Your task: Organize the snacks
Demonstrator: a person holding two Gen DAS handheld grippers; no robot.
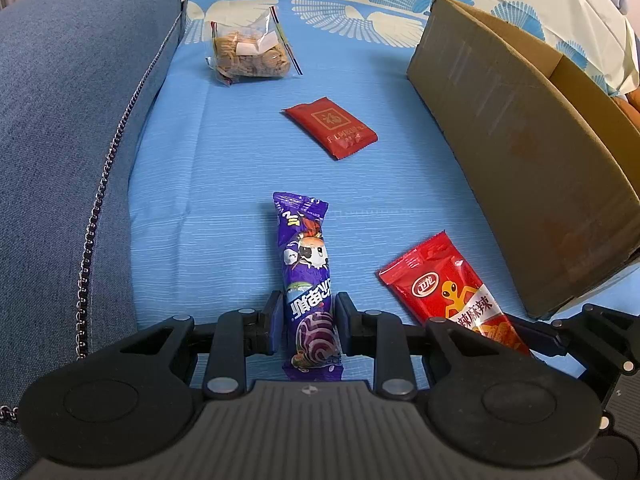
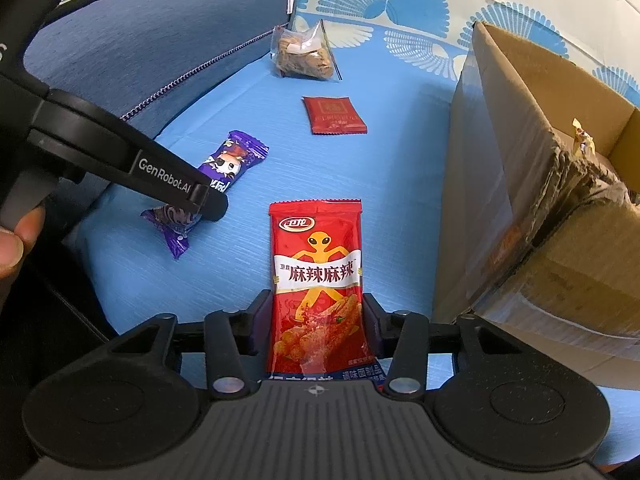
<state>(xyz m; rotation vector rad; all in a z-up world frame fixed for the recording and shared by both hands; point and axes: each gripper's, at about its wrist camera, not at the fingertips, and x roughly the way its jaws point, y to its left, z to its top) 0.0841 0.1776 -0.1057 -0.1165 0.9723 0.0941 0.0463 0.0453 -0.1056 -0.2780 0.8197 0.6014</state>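
The left gripper is clamped on the purple snack packet, which lies on the blue sheet well to the left of the cardboard box. The right gripper has its pads against both edges of the red spicy-strip packet, just beside the box's near corner. To do this step well, both squeezes should probably be firm before lifting, then each packet carried over the box wall and released inside.

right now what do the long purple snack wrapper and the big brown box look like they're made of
Long purple snack wrapper: looks like glossy printed plastic film, judging by shiny highlights and crimped, crinkled ends. Big brown box: matte corrugated cardboard; the right wrist view shows a torn, layered edge and clear tape.
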